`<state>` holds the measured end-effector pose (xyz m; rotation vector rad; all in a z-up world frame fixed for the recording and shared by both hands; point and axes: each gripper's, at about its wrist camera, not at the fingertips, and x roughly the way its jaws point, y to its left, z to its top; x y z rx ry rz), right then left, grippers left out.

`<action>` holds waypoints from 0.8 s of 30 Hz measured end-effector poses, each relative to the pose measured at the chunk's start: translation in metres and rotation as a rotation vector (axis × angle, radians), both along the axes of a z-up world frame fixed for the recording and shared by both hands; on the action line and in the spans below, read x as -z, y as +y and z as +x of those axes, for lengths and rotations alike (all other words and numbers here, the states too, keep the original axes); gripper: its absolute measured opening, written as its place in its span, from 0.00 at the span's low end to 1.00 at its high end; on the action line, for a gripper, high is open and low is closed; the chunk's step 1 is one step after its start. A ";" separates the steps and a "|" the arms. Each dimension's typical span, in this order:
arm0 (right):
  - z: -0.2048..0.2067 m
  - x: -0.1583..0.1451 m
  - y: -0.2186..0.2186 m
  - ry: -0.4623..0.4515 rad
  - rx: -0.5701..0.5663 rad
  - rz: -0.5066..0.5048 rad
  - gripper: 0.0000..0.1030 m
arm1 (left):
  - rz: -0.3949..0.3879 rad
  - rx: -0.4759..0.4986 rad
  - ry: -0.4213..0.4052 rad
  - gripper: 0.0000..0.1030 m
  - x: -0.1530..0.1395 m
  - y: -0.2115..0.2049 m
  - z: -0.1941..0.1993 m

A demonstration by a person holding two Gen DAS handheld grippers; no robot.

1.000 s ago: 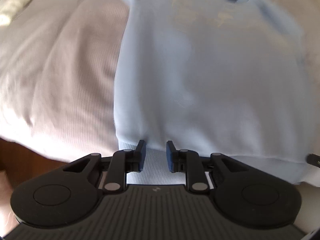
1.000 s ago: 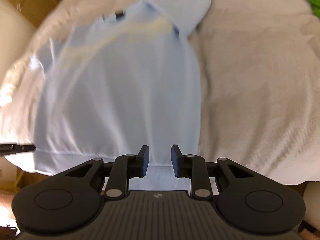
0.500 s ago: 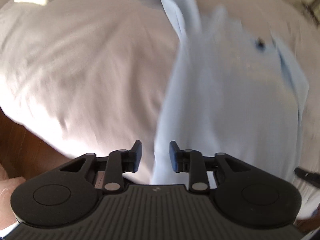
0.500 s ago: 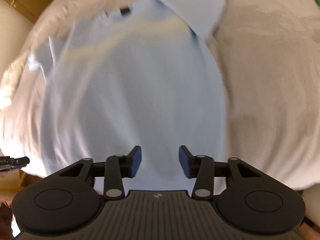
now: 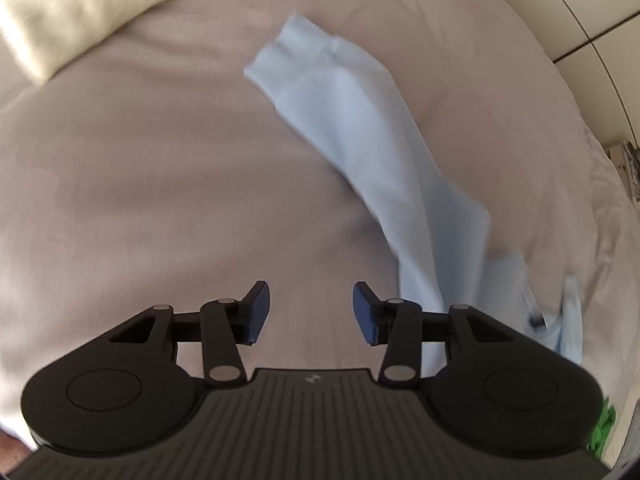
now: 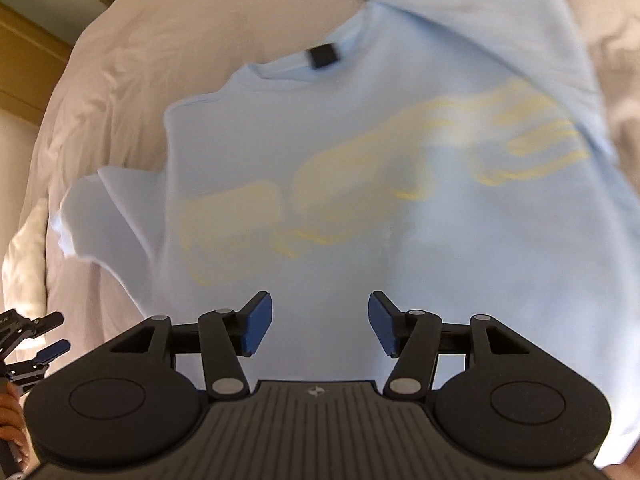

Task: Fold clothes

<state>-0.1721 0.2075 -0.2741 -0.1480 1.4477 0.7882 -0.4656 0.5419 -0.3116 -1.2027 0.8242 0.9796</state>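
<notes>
A light blue shirt (image 6: 400,248) with a yellow print (image 6: 360,184) and a black collar label (image 6: 322,56) lies flat on the bed. My right gripper (image 6: 320,314) hovers over its lower body, jaws opening, nothing between them. In the left wrist view only one long sleeve (image 5: 360,132) shows, running from the upper middle down to the right. My left gripper (image 5: 308,306) is over bare sheet left of that sleeve, jaws opening and empty. It also appears at the far left of the right wrist view as the left gripper (image 6: 52,332).
The grey-beige bed sheet (image 5: 160,180) spreads around the shirt. A cream pillow (image 5: 60,12) lies at the upper left. Something green (image 5: 604,424) sits at the lower right edge. Wooden furniture (image 6: 24,40) stands beyond the bed's left side.
Both grippers have let go of the shirt's hem and opened. The left one swung off the shirt to the sheet beside the sleeve. The right one moved up over the shirt's body.
</notes>
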 end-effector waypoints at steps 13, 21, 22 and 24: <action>-0.029 0.028 0.150 -0.014 -0.110 -0.010 0.62 | -0.056 -0.281 -0.099 0.40 0.080 0.134 -0.016; -0.030 0.033 0.136 0.016 -0.073 -0.067 0.63 | 0.304 -0.127 -0.036 0.07 -0.008 0.108 -0.025; -0.029 0.030 0.134 0.013 -0.078 -0.064 0.63 | 0.370 -0.119 -0.018 0.07 -0.026 0.099 -0.036; -0.029 0.027 0.130 0.009 -0.083 -0.056 0.63 | 0.439 -0.094 0.081 0.08 -0.039 0.085 -0.059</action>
